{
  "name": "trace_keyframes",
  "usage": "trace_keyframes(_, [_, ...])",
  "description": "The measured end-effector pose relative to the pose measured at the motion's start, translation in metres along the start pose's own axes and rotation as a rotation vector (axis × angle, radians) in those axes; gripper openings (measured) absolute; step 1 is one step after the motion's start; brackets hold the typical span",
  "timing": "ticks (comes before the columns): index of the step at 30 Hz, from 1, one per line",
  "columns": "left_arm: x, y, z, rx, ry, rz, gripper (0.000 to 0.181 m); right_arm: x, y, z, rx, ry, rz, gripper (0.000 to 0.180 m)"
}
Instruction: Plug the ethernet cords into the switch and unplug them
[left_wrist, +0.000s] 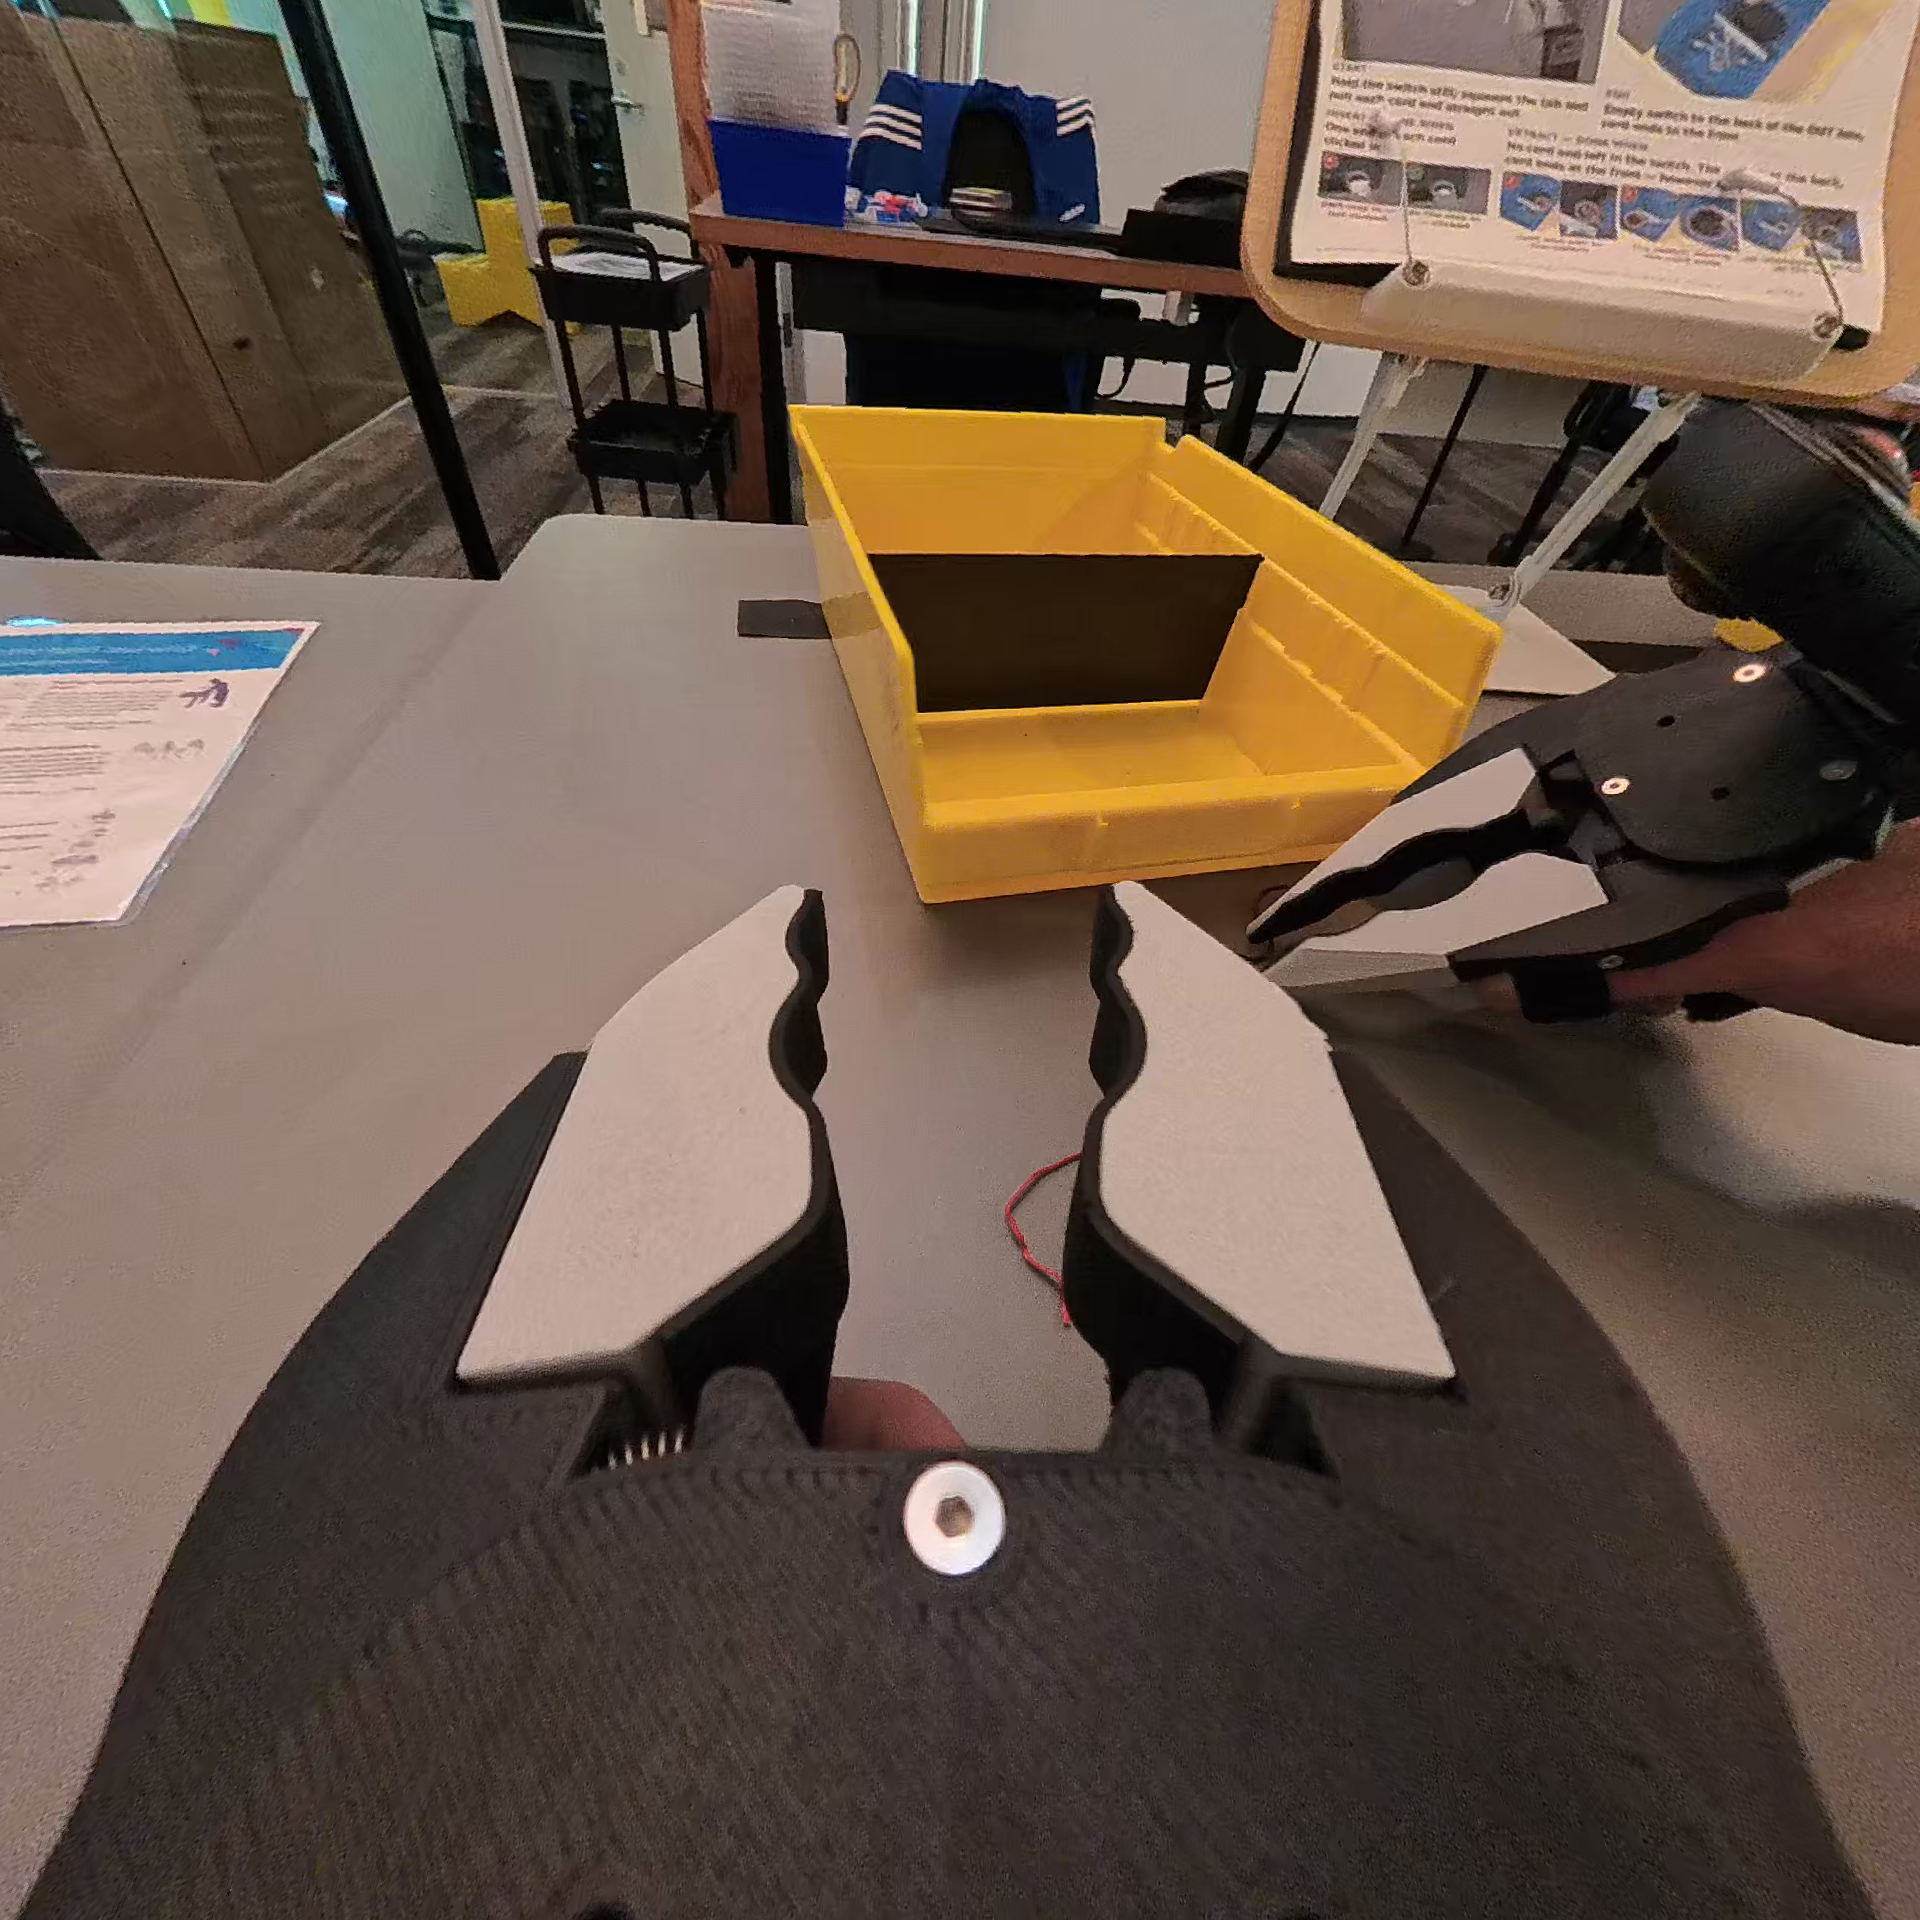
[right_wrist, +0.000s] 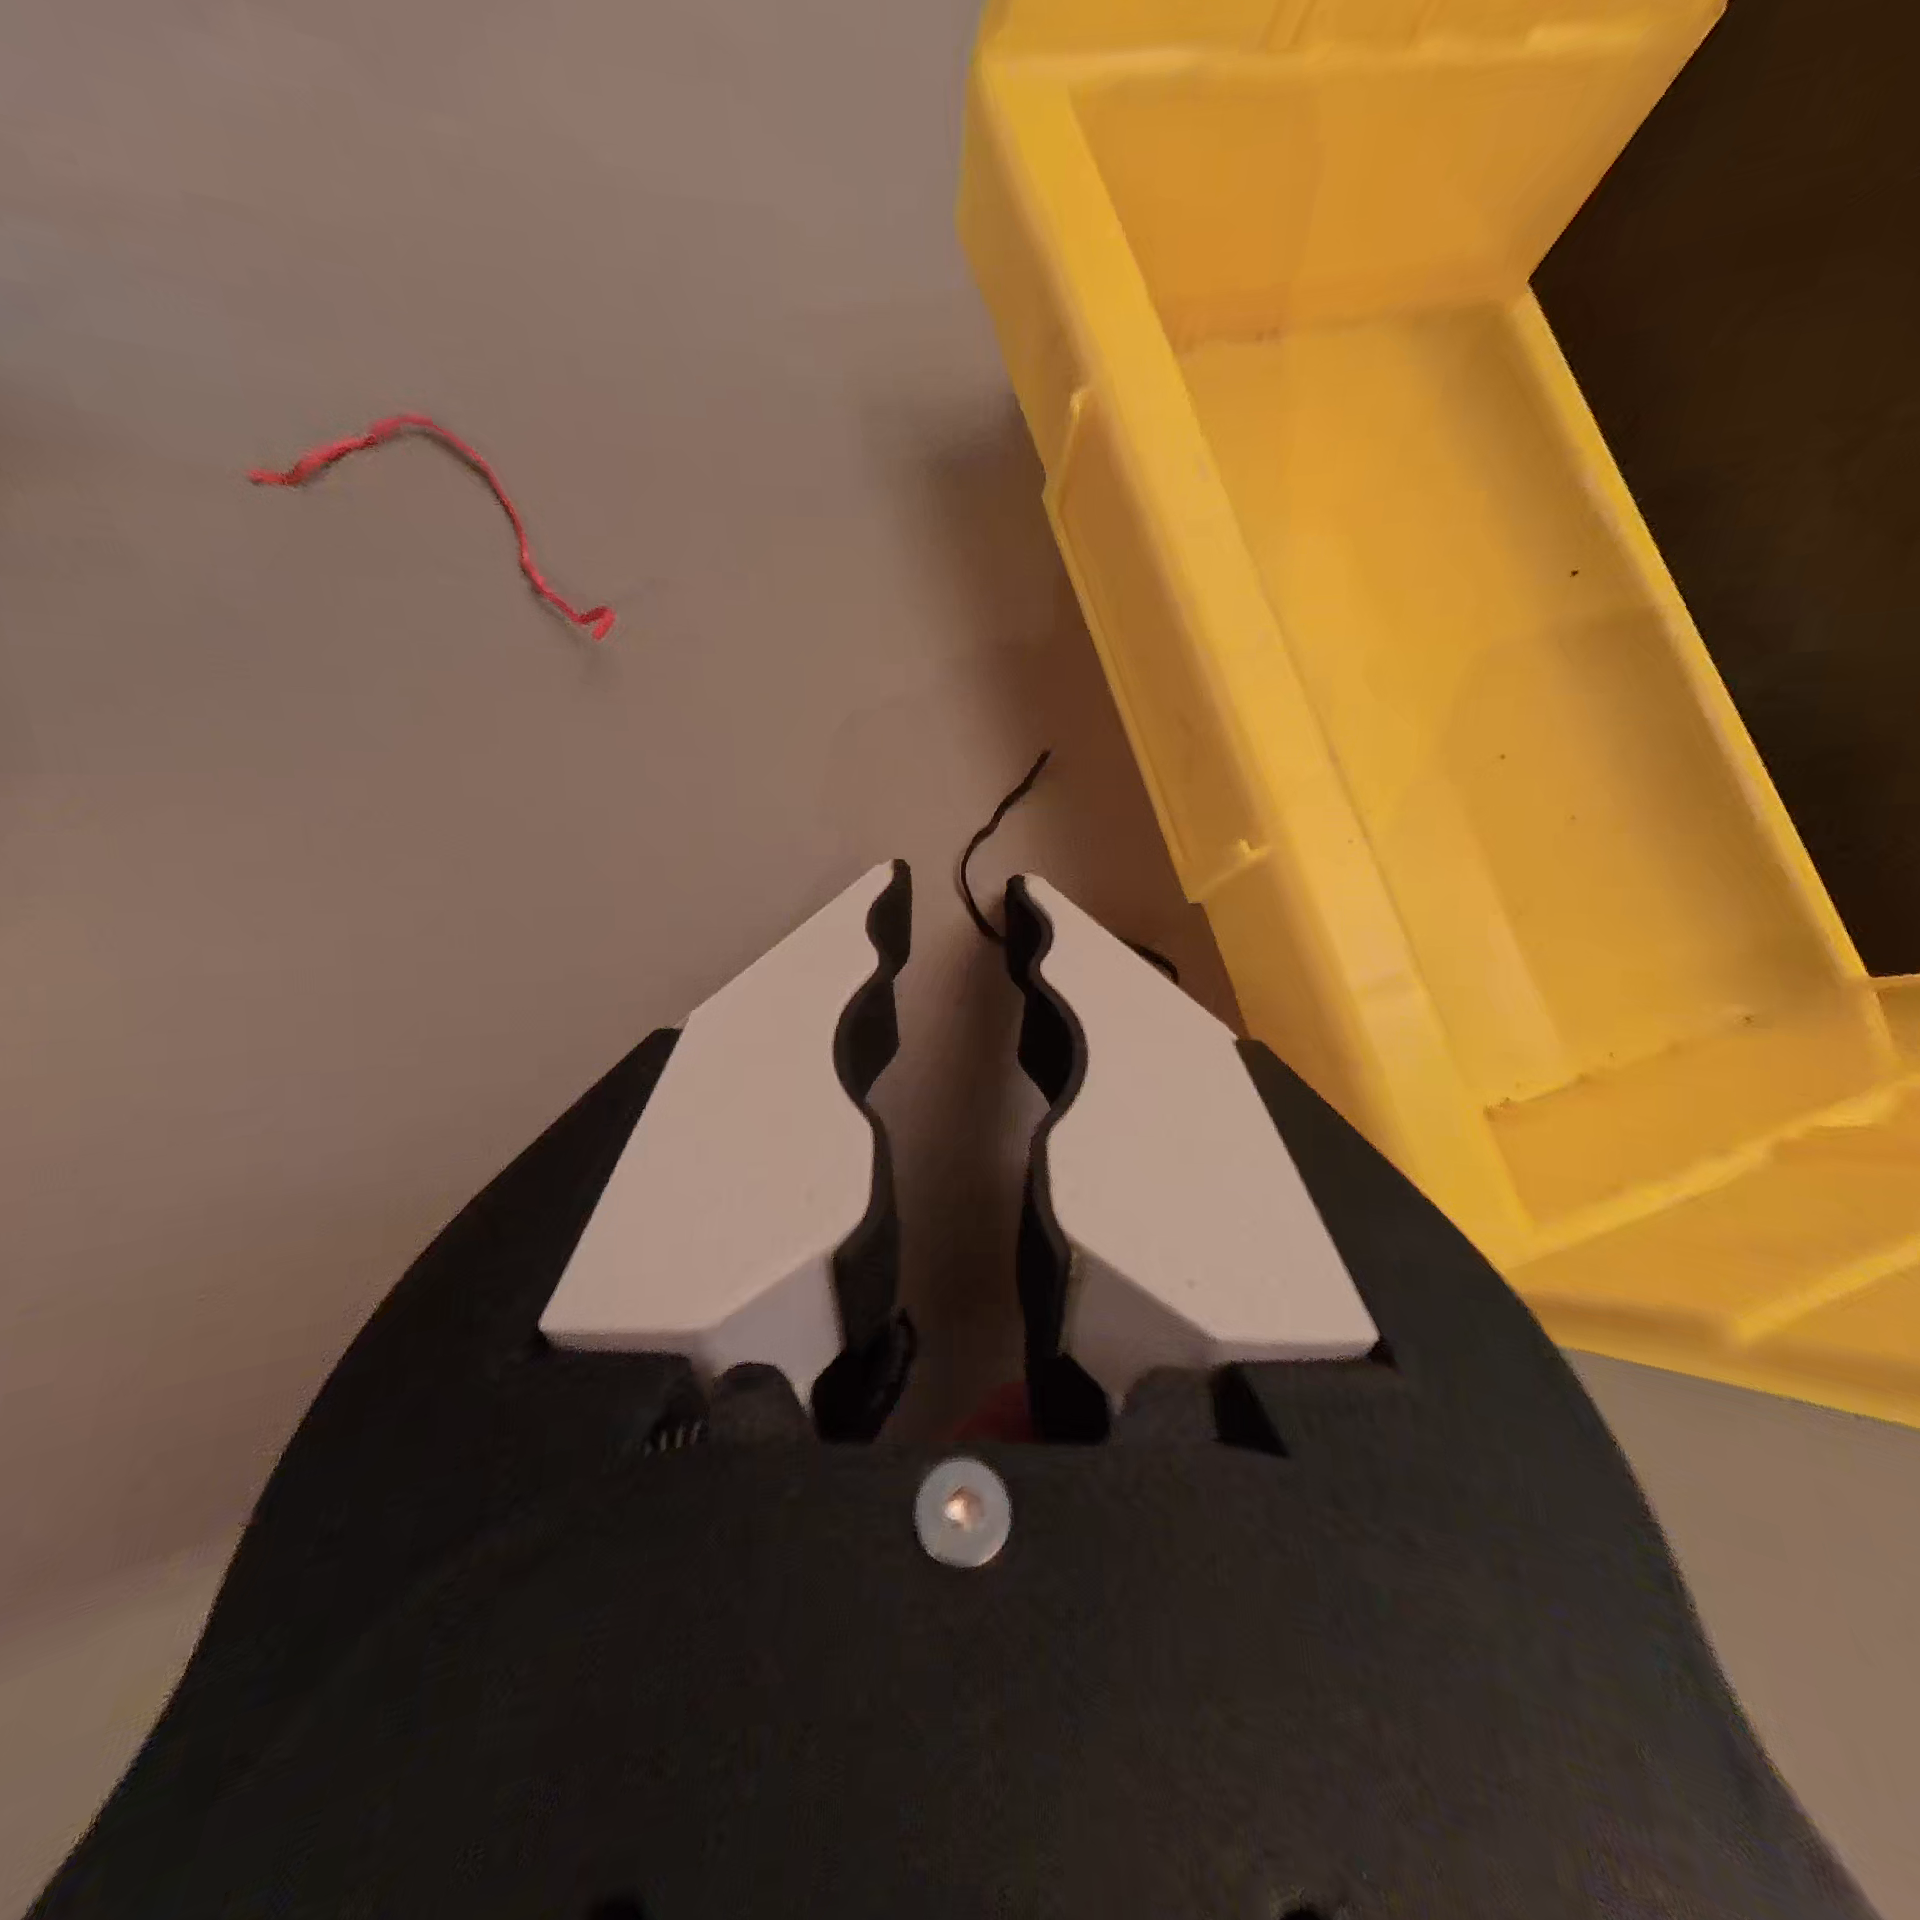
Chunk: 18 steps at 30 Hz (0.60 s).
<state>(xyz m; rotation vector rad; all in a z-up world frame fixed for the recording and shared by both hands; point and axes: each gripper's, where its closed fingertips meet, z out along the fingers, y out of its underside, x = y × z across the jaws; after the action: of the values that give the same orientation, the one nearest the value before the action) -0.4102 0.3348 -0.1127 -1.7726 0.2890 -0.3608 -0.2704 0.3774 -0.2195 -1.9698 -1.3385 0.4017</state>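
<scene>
Presently, neither the switch nor any ethernet cord can be seen in either view; their position and heading cannot be told.

Left gripper (left_wrist: 961, 914): released, jaws wide apart over bare grey table (left_wrist: 468, 935), holding nothing. It points toward 12 o'clock at the yellow bin (left_wrist: 1101, 821), whose long axis runs from 6 toward 12 o'clock in the left wrist view. A black divider (left_wrist: 1060, 629) stands across the bin's interior.

Right gripper (right_wrist: 958, 878): jaws nearly together with a narrow gap between them, nothing gripped. Its tips sit low by the table, just beside the bin's near corner at 2 o'clock.

A red thread (right_wrist: 468, 499) lies on the table at 10 o'clock from the right gripper. A thin black thread (right_wrist: 992, 821) lies at the tips. A laminated sheet (left_wrist: 114, 758) rests at 9 o'clock.
</scene>
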Motion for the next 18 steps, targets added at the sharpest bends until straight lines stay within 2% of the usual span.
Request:
trace_keyframes(2, [-0.001,-0.001,-0.001,0.005,-0.001,-0.008,0.048,0.001,-0.002,0.003,0.0,-0.003,0.012,0.013])
trace_keyframes(4, [0.0,-0.002,-0.001,0.008,0.001,-0.009,0.048,0.003,-0.002,0.005,-0.008,-0.008,0.03,0.0])
trace_keyframes(7, [0.003,-0.004,0.0,0.012,0.009,-0.005,0.048,0.001,-0.001,0.003,-0.008,-0.04,0.051,0.0])
trace_keyframes(10, [0.005,-0.005,-0.001,0.013,0.011,0.006,0.048,-0.007,0.003,-0.015,0.025,-0.057,0.047,0.0])
trace_keyframes(12, [0.006,-0.004,-0.001,0.01,0.014,0.005,0.048,-0.012,0.002,-0.045,0.081,-0.043,0.035,0.0])
trace_keyframes(14, [0.005,-0.001,-0.001,0.003,0.015,0.005,0.048,-0.005,0.004,-0.095,0.132,0.017,0.013,0.0])
trace_keyframes(16, [0.004,0.002,0.0,-0.004,0.017,-0.005,0.048,0.019,0.024,-0.156,0.127,0.127,-0.005,0.0])
trace_keyframes(18, [0.004,0.005,0.002,-0.011,0.02,-0.014,0.048,0.06,0.061,-0.223,0.102,0.28,0.041,0.0])
